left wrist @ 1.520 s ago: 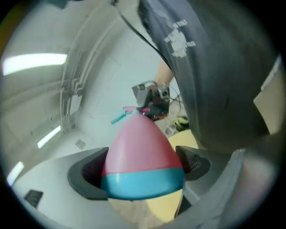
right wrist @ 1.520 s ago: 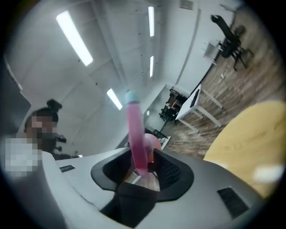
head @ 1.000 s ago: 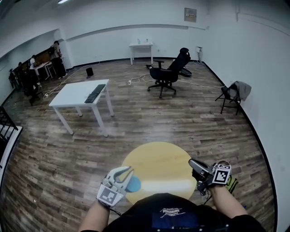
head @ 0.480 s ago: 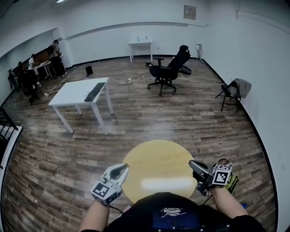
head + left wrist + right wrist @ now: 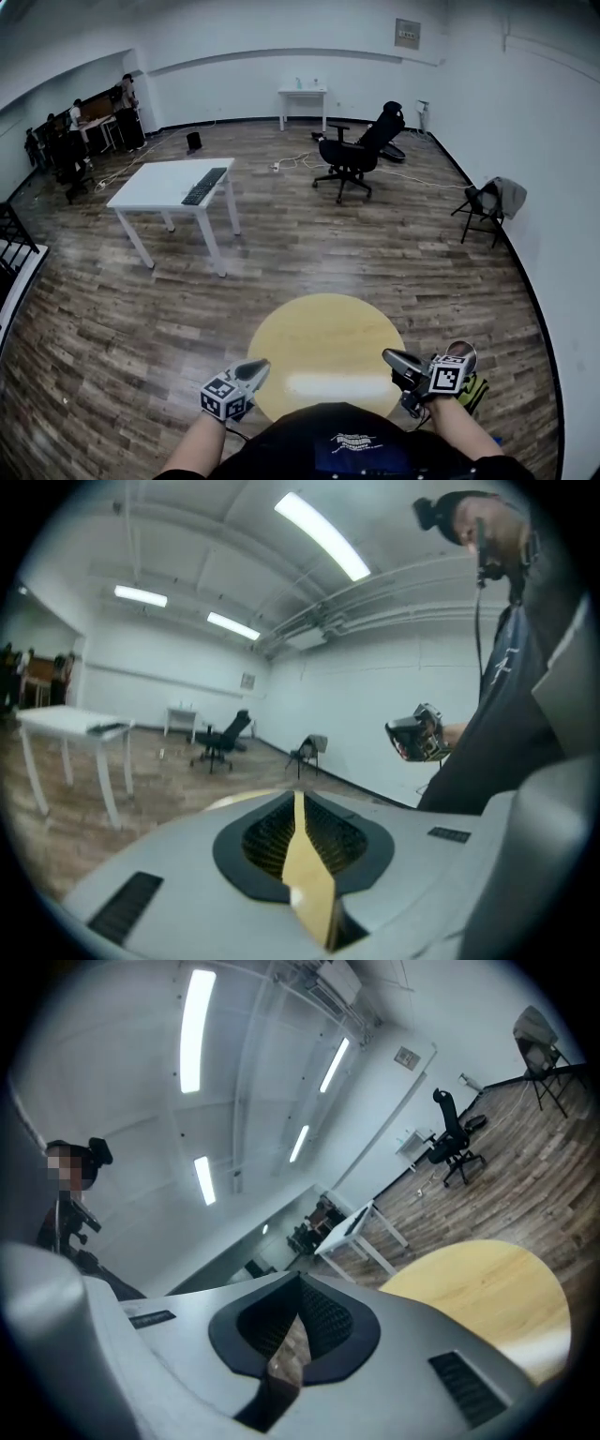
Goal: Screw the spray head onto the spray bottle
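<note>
- Left gripper [image 5: 255, 367]: held low at the near left edge of the round yellow tabletop [image 5: 323, 333]. Its own view shows the jaws closed together with nothing between them.
- Right gripper [image 5: 390, 357]: held at the near right edge of the same tabletop, jaws likewise closed on nothing and pointing inward toward the left gripper.
- Spray bottle and spray head: not found in any view, and neither gripper carries them.
- Tabletop surface between the grippers shows only a light reflection.
- Green item [image 5: 475, 389] just below the right gripper, identity cannot be told.
- Background: white table [image 5: 155, 190] bearing a keyboard [image 5: 203, 186], black office chair [image 5: 361, 155], folding chair [image 5: 487, 202] by the right wall.
</note>
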A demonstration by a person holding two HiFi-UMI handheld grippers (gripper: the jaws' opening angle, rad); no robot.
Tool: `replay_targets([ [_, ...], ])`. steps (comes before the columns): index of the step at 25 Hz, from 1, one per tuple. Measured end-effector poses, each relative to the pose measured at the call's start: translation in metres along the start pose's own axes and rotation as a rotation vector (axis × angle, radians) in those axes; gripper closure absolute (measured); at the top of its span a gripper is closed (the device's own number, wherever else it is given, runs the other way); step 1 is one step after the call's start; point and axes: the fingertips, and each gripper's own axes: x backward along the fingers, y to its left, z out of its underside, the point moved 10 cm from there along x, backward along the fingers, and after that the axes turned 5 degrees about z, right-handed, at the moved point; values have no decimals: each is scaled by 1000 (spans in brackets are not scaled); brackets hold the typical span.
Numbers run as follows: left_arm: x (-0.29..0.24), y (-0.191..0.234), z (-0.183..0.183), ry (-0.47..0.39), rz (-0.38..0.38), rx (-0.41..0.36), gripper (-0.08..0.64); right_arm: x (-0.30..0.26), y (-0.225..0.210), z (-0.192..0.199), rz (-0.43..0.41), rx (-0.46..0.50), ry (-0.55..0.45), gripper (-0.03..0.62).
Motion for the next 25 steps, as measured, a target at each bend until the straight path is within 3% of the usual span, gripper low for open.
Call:
replay_targets([
  [2, -4, 10, 75, 157, -14, 235, 508, -6, -25, 33, 38, -52, 131, 565],
  [5, 30, 9, 205, 299, -100, 673, 506, -1, -72, 110, 181, -148, 349, 565],
  [6, 49, 3, 242, 334, -126, 788, 506, 4, -83, 137, 216, -197, 402, 565],
  [8, 86, -14, 298, 410, -146, 932, 506, 14, -97, 182, 244, -336, 445, 565],
  [11, 134, -46, 348, 522, -131, 1011, 506, 21, -103, 211, 201, -563, 390, 565],
  [13, 157, -64, 367, 577, -134, 1019, 505, 18, -102, 216, 166, -602, 392, 566],
  [17, 179, -69, 376, 592, -220, 978, 536, 8, -95, 219, 107, -545, 480, 568],
  [20, 186, -78, 367, 560, -220, 931, 539, -1, -88, 224, 64, -485, 574, 568],
  [22, 188, -100, 365, 489, -227, 957, 522, -7, -84, 231, 35, -454, 639, 568],
  [25, 186, -154, 386, 372, -335, 1035, 521, -16, -78, 240, -7, -419, 723, 568],
])
